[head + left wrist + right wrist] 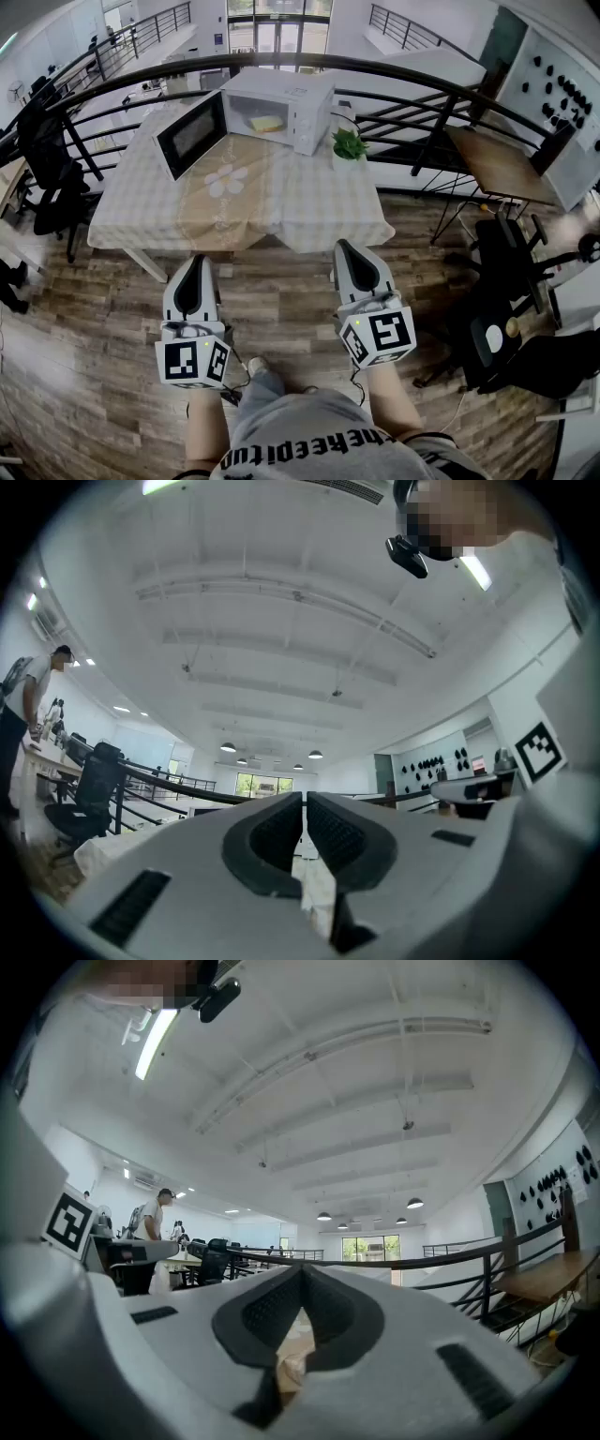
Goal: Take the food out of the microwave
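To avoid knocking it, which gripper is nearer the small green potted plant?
Right. The right gripper is straight before the green potted plant; the left gripper is farther off, to its left.

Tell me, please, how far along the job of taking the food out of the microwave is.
Done: the microwave has its door open. In hand: nothing; the left tongs and right tongs are both shut and empty, held short of the table. Left: the yellow food still sits inside the microwave, so reaching in, gripping it and bringing it out all remain.
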{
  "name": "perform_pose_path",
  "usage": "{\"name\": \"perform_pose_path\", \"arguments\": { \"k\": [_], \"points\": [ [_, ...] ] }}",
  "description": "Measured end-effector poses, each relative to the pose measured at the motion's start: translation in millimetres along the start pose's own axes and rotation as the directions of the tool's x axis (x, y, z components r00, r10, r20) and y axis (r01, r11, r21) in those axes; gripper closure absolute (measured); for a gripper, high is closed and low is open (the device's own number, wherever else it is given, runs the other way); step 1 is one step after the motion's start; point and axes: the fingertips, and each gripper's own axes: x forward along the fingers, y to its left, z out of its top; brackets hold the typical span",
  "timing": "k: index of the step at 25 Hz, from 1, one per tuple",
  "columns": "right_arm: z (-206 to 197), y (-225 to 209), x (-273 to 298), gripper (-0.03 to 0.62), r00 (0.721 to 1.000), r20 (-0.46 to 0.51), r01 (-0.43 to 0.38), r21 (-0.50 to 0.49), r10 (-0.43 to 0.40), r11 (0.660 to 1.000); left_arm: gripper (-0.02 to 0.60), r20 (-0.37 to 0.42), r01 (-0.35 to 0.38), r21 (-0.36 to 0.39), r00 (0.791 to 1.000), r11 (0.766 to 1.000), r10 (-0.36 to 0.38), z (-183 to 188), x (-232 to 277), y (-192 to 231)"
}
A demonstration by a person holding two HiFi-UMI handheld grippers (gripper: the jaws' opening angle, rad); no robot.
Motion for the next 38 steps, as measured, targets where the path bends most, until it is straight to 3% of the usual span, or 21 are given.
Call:
{"name": "perform_pose_path", "arguments": {
  "k": [13, 28, 38],
  "points": [
    [-0.7, 2.6, 30.2, 0.589, 1.0, 0.004, 0.012, 0.008, -0.012, 1.0, 0.566, 0.004, 0.03, -0.001, 1.0, 1.0, -0.03, -1.0, 24.8, 15.5],
    [-11.1, 18.9, 102.7, 0.589, 0.997, 0.029, 0.064, 0.057, -0.065, 0.996, 0.566, 0.017, 0.076, -0.006, 0.997, 0.997, -0.076, -8.0, 74.6, 79.9],
    [-15.2, 36.9, 136.2, 0.589, 0.996, 0.03, 0.088, 0.041, -0.089, 0.995, 0.566, 0.016, 0.059, -0.026, 0.998, 0.998, -0.058, -17.5, 86.6, 130.2]
  ]
}}
